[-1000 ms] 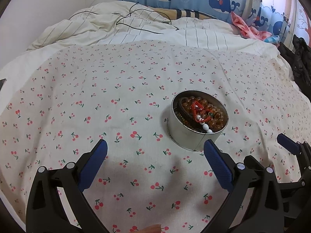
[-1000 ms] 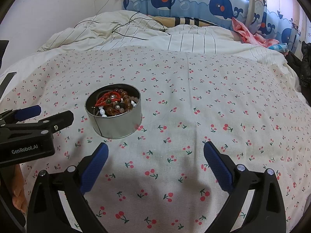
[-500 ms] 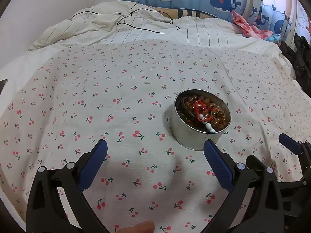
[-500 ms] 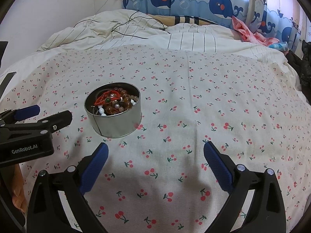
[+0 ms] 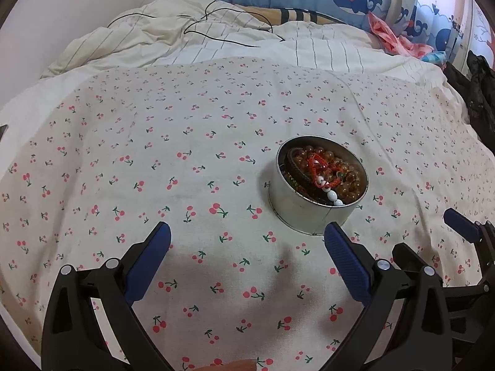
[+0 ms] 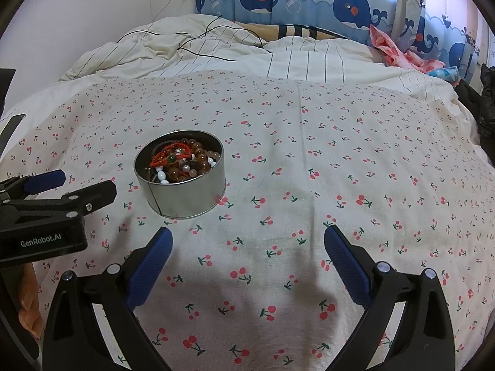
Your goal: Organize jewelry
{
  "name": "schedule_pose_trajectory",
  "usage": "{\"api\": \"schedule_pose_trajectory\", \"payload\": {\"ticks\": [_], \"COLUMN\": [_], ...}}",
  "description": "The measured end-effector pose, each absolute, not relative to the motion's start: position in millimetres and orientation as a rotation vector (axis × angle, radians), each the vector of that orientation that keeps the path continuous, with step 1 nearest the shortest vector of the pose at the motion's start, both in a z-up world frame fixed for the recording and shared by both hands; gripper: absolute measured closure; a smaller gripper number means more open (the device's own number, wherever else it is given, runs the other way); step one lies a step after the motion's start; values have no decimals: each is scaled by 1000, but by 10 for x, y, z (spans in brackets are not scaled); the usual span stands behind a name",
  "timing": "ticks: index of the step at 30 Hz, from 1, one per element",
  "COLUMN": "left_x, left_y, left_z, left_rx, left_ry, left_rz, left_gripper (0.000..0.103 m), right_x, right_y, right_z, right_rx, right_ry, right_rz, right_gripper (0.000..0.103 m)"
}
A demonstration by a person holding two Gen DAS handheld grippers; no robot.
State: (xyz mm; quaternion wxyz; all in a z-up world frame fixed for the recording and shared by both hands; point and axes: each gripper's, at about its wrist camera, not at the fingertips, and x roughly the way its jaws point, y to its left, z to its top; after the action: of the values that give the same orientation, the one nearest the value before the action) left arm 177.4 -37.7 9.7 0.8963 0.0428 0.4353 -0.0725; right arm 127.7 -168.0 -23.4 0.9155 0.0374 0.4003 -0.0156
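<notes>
- Since a second ago the left gripper (image 5: 247,258) has eased back a little, so the metal tin (image 5: 312,213) sits slightly farther from its right finger; the right gripper (image 6: 247,259) has hardly shifted.
- Both tools stand wide apart at the fingers and hold nothing; their ribbed blue pads (image 5: 346,266) sit on black plastic arms with small silver screws.
- The tin is a low round can of dull silver metal with a thin vertical seam on its near wall, standing upright on the cherry-print sheet (image 5: 185,185), just beyond the left gripper's right finger.
- Inside it lies the jewelry in a tangle: glossy amber beads (image 5: 349,179), a red braided cord (image 5: 315,167), a dark woven band (image 5: 294,170) along the left inner wall, and a few white oval beads (image 5: 332,198) at the near rim.
- From the right wrist view the tin (image 6: 185,194) stands left of centre, beyond the left pad, with the left tool's black body close on its left.
- Farther back lie a rumpled striped duvet (image 6: 216,52) with a thin black cable (image 6: 204,44) across it, and a whale-print curtain (image 6: 309,3).
</notes>
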Motion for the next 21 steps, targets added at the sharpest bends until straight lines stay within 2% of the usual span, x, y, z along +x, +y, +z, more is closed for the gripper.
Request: {"api": "schedule_pose_trajectory", "payload": {"ticks": [21], "left_x": [1765], "left_y": [-407], "left_z": [94], "left_rx": [104], "left_ry": [906], "left_rz": [-152], "left_gripper": [8], "right_x": [1278], "right_y": [-1685], "right_z": [-232], "right_rx": [76], "right_ry": [826], "right_rz": [-32], "right_gripper": [9]}}
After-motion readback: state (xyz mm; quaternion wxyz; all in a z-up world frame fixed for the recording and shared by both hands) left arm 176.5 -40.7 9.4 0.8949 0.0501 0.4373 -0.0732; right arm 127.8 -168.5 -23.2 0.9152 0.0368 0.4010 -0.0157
